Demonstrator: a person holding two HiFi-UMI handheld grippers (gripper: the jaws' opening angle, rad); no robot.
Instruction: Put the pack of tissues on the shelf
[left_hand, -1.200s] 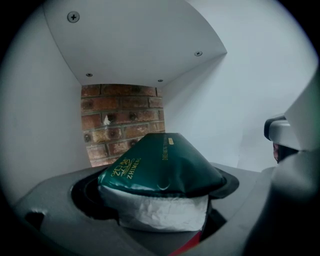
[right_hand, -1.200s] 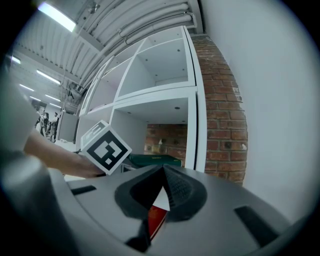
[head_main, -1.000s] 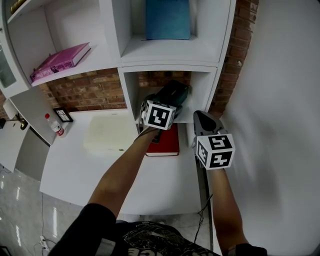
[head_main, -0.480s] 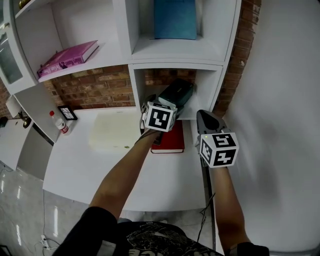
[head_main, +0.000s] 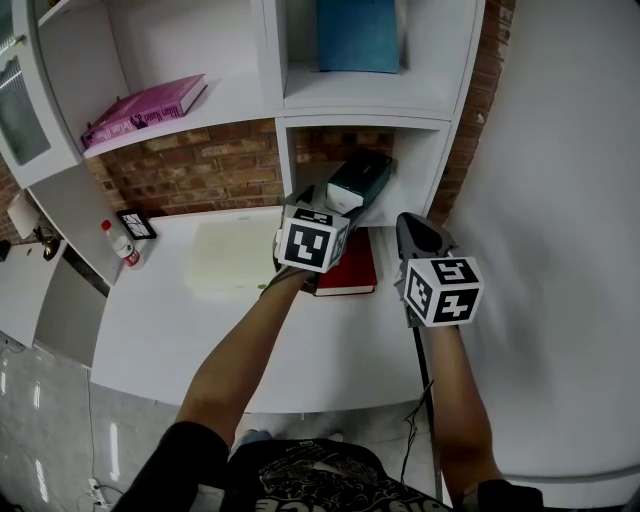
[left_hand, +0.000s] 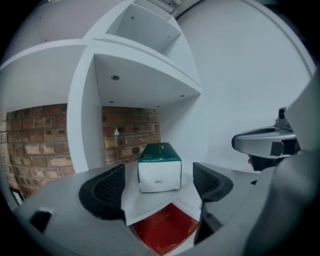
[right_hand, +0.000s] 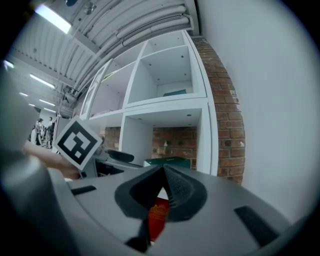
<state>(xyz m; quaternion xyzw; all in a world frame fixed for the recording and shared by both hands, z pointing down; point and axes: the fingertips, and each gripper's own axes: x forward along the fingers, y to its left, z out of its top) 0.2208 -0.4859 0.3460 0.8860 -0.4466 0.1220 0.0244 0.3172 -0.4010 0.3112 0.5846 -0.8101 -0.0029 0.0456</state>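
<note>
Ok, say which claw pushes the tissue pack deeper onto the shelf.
Left. The left claw has the tissue pack lined up, untouched, between its open jaws, which just closed slightly. The right claw is shut, aside.

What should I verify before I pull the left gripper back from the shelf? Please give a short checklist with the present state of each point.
1. Pack of tissues rests on the shelf, back from its front edge: ok.
2. Left gripper is free of the pack: ok. Its jaws stand apart and have just been closing a little. Neither pad touches the pack, which stands ahead of them.
3. Right gripper is shut and empty: ok.
4. Red book lies below the shelf board, touched by no gripper: ok.
5. Far end of the pack is clear of the brick wall: cannot tell.
</note>
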